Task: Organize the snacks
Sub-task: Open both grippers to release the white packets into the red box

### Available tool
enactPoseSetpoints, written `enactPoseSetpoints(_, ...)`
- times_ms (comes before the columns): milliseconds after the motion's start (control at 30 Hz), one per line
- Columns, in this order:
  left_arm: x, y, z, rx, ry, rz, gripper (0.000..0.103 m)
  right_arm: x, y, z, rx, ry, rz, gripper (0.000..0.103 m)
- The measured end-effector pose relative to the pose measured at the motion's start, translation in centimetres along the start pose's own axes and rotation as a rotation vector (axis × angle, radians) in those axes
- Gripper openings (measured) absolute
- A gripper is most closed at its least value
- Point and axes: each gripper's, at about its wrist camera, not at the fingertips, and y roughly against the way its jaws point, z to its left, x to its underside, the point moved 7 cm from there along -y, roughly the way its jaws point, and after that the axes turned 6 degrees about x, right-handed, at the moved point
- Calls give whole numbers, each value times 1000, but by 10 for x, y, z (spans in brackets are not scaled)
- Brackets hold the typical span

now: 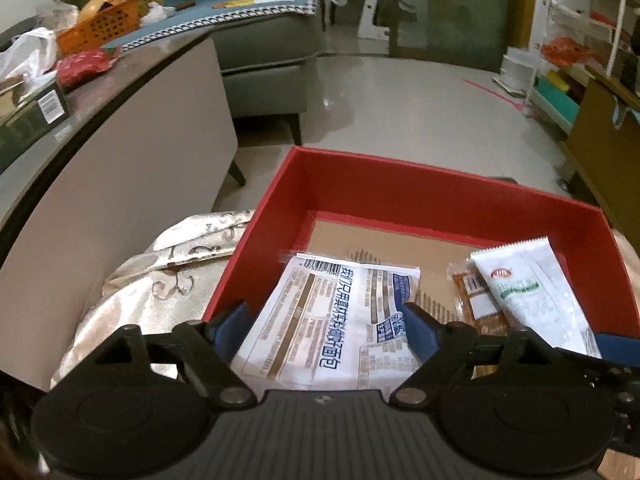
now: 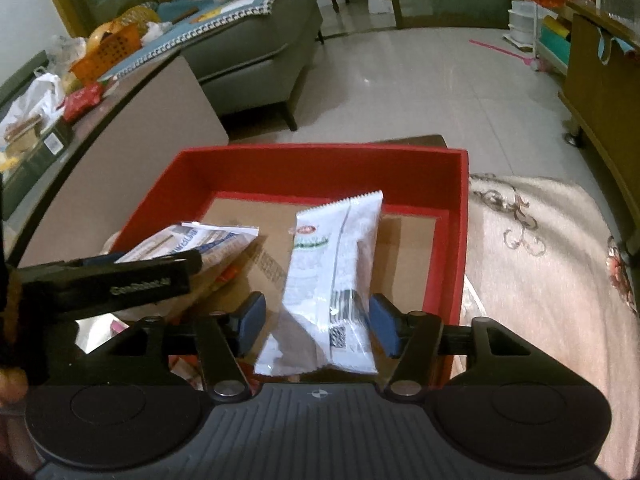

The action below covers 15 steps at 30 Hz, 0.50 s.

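A red box (image 1: 440, 196) with a cardboard floor sits on a cream cloth. My left gripper (image 1: 324, 320) is open, its blue pads either side of a flat white bread packet with blue Chinese print (image 1: 336, 316) lying in the box. An orange snack bar (image 1: 476, 300) lies beside it. My right gripper (image 2: 316, 322) is open around a white and green snack packet (image 2: 336, 272) that rests in the red box (image 2: 320, 164); the right pad touches it, the left pad stands apart. The left gripper's arm (image 2: 112, 284) and the bread packet (image 2: 192, 242) show at left in the right wrist view.
A grey table (image 1: 60, 132) at left holds an orange basket (image 1: 100, 28), a red packet (image 1: 82, 66) and a dark carton (image 1: 32, 108). A grey sofa (image 1: 272, 48) stands behind. Tiled floor (image 1: 400, 96) and a wooden cabinet (image 1: 604, 140) lie beyond the box.
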Motion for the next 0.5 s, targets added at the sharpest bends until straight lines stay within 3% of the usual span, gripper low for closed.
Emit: enactPoseSetpoints(500, 38, 19, 9, 49, 78, 156, 80, 15, -3, 11, -18, 31, 61, 71)
